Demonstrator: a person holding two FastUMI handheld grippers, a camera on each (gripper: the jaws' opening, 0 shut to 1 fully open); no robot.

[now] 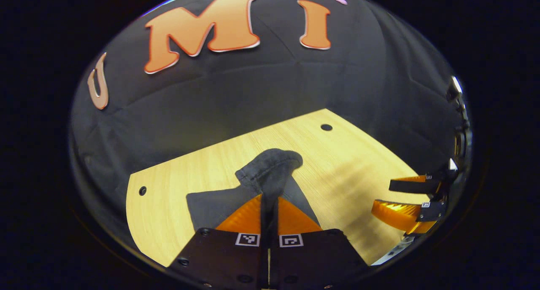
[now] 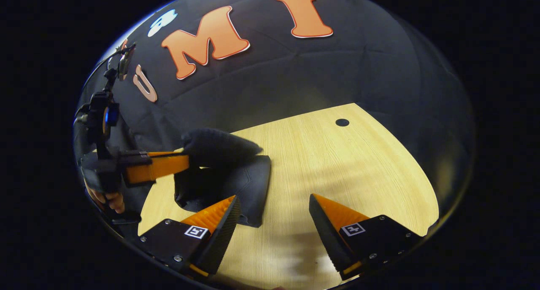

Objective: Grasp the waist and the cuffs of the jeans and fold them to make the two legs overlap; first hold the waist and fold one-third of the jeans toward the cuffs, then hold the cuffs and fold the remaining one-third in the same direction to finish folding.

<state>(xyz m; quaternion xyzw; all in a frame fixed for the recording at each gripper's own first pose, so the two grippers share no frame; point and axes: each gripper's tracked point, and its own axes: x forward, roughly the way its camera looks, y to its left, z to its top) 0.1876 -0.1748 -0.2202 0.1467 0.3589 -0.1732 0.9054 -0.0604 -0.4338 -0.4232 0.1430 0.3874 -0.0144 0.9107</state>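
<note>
On the pale wood-grain tabletop (image 2: 337, 163) lie the dark charcoal denim jeans (image 2: 236, 176), bunched toward the left side of the right gripper view, part flat on the surface and part raised.

Left gripper (image 1: 269, 205): in the left gripper view its two fingers stand together, clamped on a fold of the jeans (image 1: 270, 172). The pinched cloth rises in a rounded hump just beyond the fingertips, with flatter cloth spreading to either side on the table. In the right gripper view the same gripper (image 2: 185, 163) reaches in from the left, its fingers shut on the lifted edge of the denim, which hangs above the flat portion. A person's hand (image 2: 112, 199) grips its handle at the far left edge.

Right gripper (image 2: 274, 216): fingers wide apart, nothing between them, bare tabletop showing in the gap. Its left finger (image 2: 215, 218) overlaps the near edge of the jeans in the view; contact cannot be judged. The left gripper view shows it (image 1: 386, 197) at the right, well apart from the jeans.

A small dark round hole (image 2: 342, 122) marks the table's far corner.
</note>
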